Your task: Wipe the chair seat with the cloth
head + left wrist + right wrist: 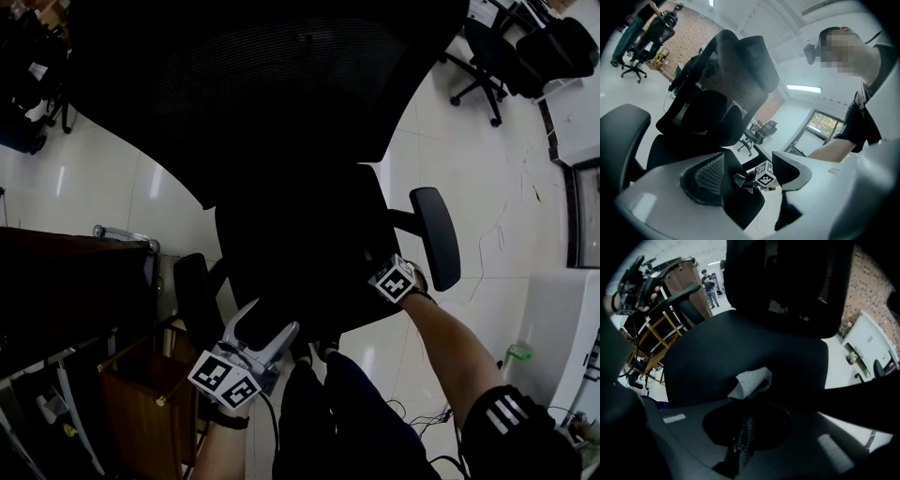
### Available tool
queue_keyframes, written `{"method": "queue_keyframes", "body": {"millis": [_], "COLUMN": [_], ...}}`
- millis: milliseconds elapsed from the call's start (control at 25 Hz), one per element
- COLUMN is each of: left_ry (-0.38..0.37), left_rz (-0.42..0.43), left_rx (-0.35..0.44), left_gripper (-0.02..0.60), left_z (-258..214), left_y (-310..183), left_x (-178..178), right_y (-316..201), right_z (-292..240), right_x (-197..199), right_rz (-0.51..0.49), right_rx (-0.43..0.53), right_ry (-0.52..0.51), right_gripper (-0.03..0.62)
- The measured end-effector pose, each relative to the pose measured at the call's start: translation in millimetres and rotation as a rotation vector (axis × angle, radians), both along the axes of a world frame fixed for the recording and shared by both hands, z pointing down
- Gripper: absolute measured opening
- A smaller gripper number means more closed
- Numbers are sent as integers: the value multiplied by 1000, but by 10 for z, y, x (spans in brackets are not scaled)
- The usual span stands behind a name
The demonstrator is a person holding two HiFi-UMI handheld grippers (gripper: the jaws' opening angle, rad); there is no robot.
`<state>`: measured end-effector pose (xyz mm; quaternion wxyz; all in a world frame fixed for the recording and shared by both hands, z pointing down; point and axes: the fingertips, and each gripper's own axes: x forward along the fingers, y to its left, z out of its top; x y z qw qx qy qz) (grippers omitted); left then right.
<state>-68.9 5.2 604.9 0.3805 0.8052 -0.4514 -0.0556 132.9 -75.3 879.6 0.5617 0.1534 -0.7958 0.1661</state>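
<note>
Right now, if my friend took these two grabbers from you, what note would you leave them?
Left hand-held gripper: open and empty, by the seat's front left corner.
Right hand-held gripper: shut on the grey cloth, over the black chair seat.
Done: the cloth is in grip. How much of the seat is wiped doesn't show.
Left: rub the cloth across the whole seat.

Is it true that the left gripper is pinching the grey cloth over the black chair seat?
Not quite: the right gripper is the one shut on the grey cloth over the black chair seat, as the right gripper view shows. The left gripper has its jaws apart with nothing between them.
</note>
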Motion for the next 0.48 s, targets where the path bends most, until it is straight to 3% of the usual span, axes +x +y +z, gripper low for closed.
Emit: {"method": "queue_keyframes", "body": {"millis": [120, 240, 360, 480], "left_ry": [5, -10, -32, -46], "left_rz": [12, 17, 11, -8], "left_rx": [-9, -22, -39, -49], "left_gripper": [328, 328, 334, 334], "left_z": [12, 4, -14, -48], "left_y": [35, 104, 235, 371], "left_x": [61, 45, -34, -157], "right_y": [-70, -65, 140, 596], "right_z": [-55, -128, -316, -499], "right_x": [196, 6, -599, -1395], "right_rz": [31, 39, 23, -57], "right_rx": [15, 33, 16, -27], "right_ry": [50, 24, -104, -218], "right_gripper": [29, 29, 29, 29]}}
